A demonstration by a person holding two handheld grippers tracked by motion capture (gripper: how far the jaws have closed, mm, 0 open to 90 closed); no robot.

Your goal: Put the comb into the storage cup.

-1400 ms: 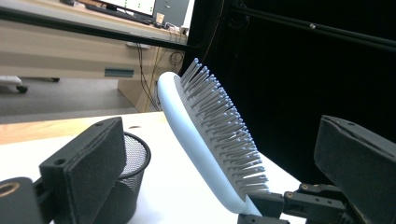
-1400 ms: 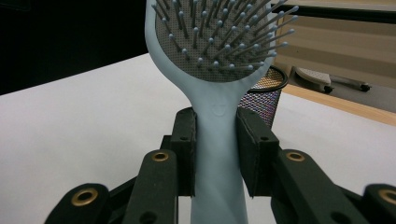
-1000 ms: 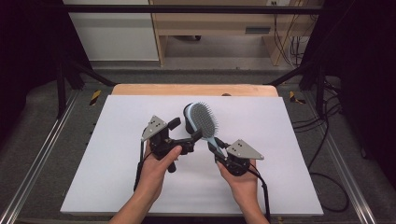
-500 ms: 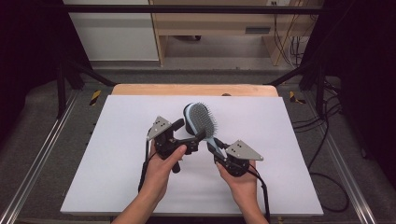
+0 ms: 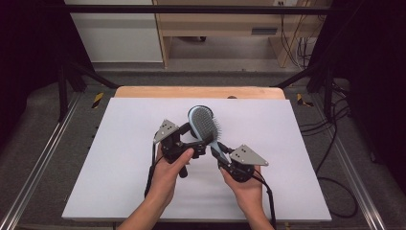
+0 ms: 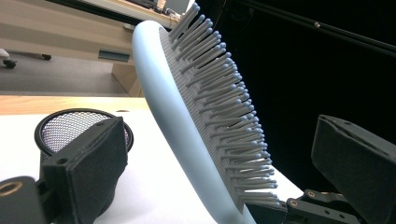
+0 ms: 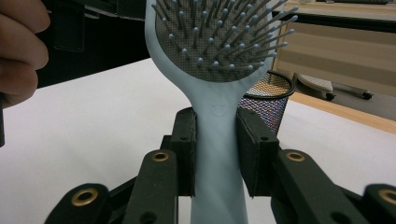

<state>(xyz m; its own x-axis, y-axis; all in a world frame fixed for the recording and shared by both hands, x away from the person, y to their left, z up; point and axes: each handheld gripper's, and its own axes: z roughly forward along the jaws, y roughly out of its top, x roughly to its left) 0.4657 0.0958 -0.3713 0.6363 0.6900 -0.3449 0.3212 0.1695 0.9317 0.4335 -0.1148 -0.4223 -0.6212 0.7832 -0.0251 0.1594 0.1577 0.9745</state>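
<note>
A light-blue hairbrush (image 5: 203,123) with grey bristles is held up over the middle of the white board, head tilted away from me. My right gripper (image 5: 221,154) is shut on its handle (image 7: 217,140), with a pad pressed on each side. My left gripper (image 5: 194,138) is open at the left of the brush. In the left gripper view its two pads (image 6: 86,163) stand wide apart on either side of the brush head (image 6: 187,126), neither clearly touching it. A black mesh cup (image 7: 268,100) stands on the board just behind the brush.
The white board (image 5: 119,153) covers the table, with a wooden strip (image 5: 198,92) along its far edge. Metal rails run down both sides. Cables (image 5: 335,143) lie on the floor at the right. A wooden bench stands beyond the table.
My left gripper has edged to the right, closer around the brush head. The right gripper and the brush have hardly moved.
</note>
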